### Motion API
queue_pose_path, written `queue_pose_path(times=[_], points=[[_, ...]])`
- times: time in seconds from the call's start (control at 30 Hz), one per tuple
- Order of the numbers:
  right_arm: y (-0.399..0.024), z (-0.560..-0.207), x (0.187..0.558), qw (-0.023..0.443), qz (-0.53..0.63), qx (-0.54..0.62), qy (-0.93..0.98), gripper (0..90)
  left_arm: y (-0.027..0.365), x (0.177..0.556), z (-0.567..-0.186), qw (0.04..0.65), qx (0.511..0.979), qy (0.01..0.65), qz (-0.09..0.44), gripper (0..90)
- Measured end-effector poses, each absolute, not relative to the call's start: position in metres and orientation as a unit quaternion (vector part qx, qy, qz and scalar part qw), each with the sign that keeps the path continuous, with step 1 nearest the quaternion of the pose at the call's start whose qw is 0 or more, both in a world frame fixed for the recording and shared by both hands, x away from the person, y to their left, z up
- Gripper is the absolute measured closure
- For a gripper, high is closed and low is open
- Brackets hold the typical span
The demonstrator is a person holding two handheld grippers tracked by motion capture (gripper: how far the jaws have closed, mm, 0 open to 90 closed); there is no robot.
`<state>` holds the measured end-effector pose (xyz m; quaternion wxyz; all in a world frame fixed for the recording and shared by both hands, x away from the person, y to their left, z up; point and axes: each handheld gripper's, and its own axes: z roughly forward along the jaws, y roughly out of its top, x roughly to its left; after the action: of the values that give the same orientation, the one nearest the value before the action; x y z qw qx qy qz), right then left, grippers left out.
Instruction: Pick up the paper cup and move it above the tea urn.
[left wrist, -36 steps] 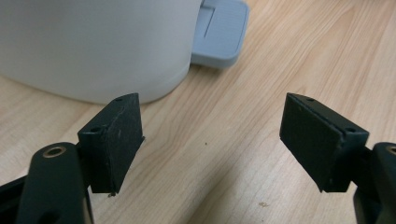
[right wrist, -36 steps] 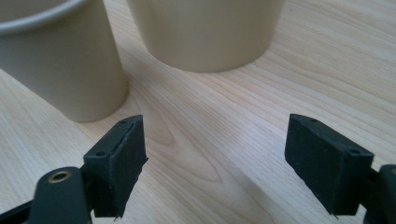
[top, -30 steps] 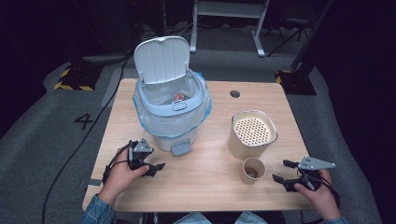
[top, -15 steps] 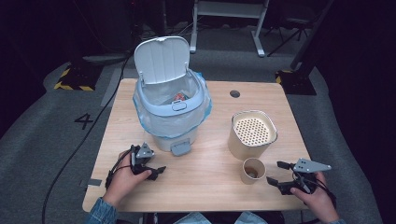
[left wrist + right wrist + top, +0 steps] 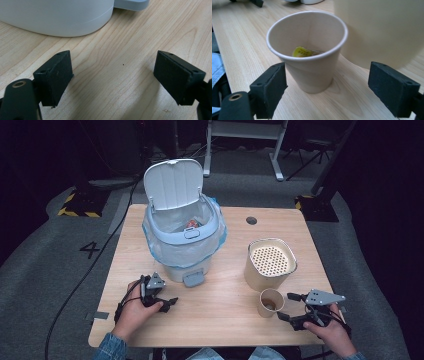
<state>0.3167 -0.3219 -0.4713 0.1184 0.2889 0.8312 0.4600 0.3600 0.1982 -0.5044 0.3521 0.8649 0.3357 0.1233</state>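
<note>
Item 1, right claw [image 5: 291, 308]: near right of the desk [image 5: 225, 320], held low in the person's right hand [image 5: 332, 332]. We log its jaws as wide apart and empty, pointing left at the cup. In the right gripper view the claw [image 5: 328, 90] frames the cup from either side without touching it; we judge this a line-up for a grasp around the cup's wall.

Item 2, cup [image 5: 270, 302]: paper, upright, open top, standing just near of the canister and just left of the right claw. In the right gripper view the cup [image 5: 308, 52] holds a yellow tag [image 5: 301, 52] with a thin string, most likely a used tea bag. We judge the cup is placed within easy reach so its contents can go to the bin.

Item 3, canister [image 5: 270, 263]: tan, with a perforated insert on top, just far of the cup. Its purpose we cannot tell.

Item 4, left claw [image 5: 167, 303]: near left of the desk, in the left hand [image 5: 132, 312], resting low. In the left gripper view the claw [image 5: 113, 75] has its jaws spread wide over bare wood, holding nothing. We take it as parked beside the bin, ready to steady it.

Item 5, bin [image 5: 182, 237]: white, lined with a blue bag, lid [image 5: 173, 184] raised and standing open, pedal toward the near edge. Some waste lies inside. The open lid leaves it ready to receive.
</note>
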Motion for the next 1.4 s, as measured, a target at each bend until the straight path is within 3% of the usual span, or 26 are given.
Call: queue_pose_path(times=[0.43, 0.57, 0.93, 1.4], points=[[-0.293, -0.483, 0.324, 0.110, 0.471, 0.267, 0.834, 17.0, 0.198, 0.360, -0.504, 0.352, 0.865, 0.336, 0.124, 15.9], [-0.283, -0.491, 0.325, 0.112, 0.484, 0.264, 0.826, 25.9, 0.198, 0.360, -0.504, 0.352, 0.865, 0.336, 0.123, 15.9], [-0.285, -0.495, 0.326, 0.113, 0.497, 0.257, 0.821, 29.4, 0.198, 0.360, -0.504, 0.352, 0.865, 0.336, 0.123, 15.9], [-0.296, -0.472, 0.324, 0.112, 0.509, 0.249, 0.816, 29.6, 0.198, 0.360, -0.504, 0.353, 0.865, 0.336, 0.123, 15.9]])
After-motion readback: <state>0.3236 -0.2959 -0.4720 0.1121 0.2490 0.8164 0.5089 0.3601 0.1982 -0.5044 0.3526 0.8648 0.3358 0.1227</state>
